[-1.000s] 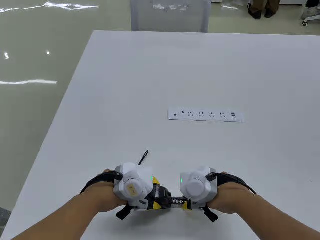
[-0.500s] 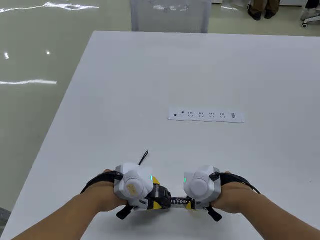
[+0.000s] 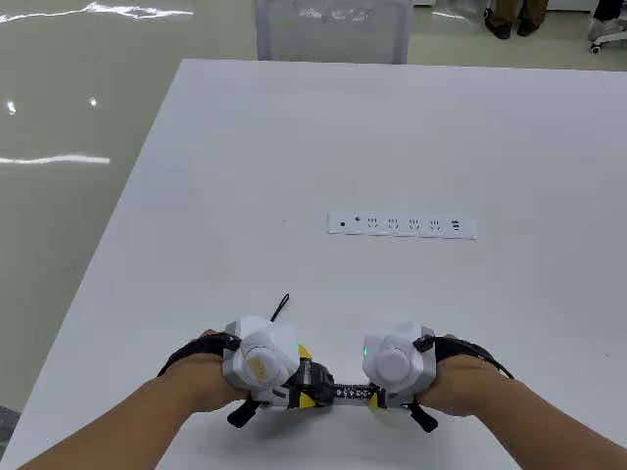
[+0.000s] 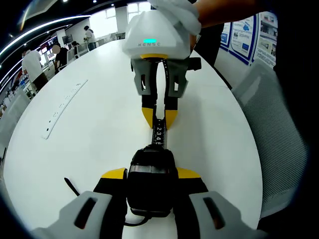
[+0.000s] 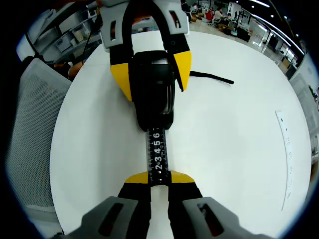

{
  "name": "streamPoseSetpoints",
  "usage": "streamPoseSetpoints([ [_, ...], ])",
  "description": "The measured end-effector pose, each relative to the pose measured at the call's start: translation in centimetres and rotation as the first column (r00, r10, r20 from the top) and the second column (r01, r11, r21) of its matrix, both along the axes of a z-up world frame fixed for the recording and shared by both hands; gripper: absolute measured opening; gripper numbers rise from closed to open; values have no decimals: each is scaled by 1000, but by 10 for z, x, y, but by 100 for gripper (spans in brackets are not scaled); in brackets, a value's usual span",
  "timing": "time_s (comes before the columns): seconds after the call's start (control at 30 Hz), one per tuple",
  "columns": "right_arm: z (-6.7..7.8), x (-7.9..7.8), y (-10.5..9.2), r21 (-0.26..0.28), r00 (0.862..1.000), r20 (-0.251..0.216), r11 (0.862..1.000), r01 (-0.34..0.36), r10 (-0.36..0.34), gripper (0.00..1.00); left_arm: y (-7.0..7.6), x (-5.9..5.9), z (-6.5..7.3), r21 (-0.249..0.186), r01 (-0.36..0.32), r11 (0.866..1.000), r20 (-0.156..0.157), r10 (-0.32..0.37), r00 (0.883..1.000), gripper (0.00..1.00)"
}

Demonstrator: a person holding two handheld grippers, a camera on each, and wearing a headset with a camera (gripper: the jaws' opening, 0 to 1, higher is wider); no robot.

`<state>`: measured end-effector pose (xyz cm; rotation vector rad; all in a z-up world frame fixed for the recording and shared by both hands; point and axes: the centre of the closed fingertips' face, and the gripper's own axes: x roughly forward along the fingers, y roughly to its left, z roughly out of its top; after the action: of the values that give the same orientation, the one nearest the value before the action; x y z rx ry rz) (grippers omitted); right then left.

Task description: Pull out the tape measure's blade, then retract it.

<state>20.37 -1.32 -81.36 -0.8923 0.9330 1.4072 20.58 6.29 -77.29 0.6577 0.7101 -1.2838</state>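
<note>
Clamping the black tape measure (image 4: 151,184) by its two flat sides, the left gripper (image 4: 152,174) is holding the housing deep in its jaw gap, with the yellow jaw tips pressing against the housing and the housing sitting on the white table (image 3: 392,127). The blade (image 5: 157,149) is projecting straight ahead of the left jaws and is running directly into the right gripper (image 5: 158,178), whose jaws are pinching the blade's end between their yellow tips. The two grippers are pointing at each other, tip toward tip, near but apart, and a short length of blade is spanning the gap between them, with printed numerals up to 6 showing just ahead of the right jaws. A thin black strap (image 5: 212,77) is lying flat on the table beside the housing, outside the left jaws and touching neither gripper. A white power strip (image 3: 402,224) is lying well apart from both pairs of jaws, off to the left of the left jaws and off to the right of the right jaws. A grey mesh chair (image 5: 35,124) is standing past the table edge, to the left of the right jaws.
</note>
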Motion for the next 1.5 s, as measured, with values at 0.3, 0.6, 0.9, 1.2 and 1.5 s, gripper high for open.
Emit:
streamPoseSetpoints([
  [0.3,0,1,-8,-17,1000,-2,1000,3,-3,10,0,1,0,0,-3,1000,1,3,1000,30],
  [0.6,2,2,-24,-27,1000,0,1000,16,-16,10,-1,2,-1,-1,-8,1000,0,8,1000,30],
  [0.9,-1,3,-33,-37,1000,2,999,21,-21,10,-1,3,-3,0,-7,1000,-2,7,1000,30],
  [1.2,1,1,-39,-48,1000,6,999,18,-18,11,-1,3,-2,1,-8,1000,-2,8,1000,30],
  [1.5,2,1,-44,-48,1000,10,999,23,-22,11,-1,3,-2,4,-2,1000,-4,2,1000,30],
])
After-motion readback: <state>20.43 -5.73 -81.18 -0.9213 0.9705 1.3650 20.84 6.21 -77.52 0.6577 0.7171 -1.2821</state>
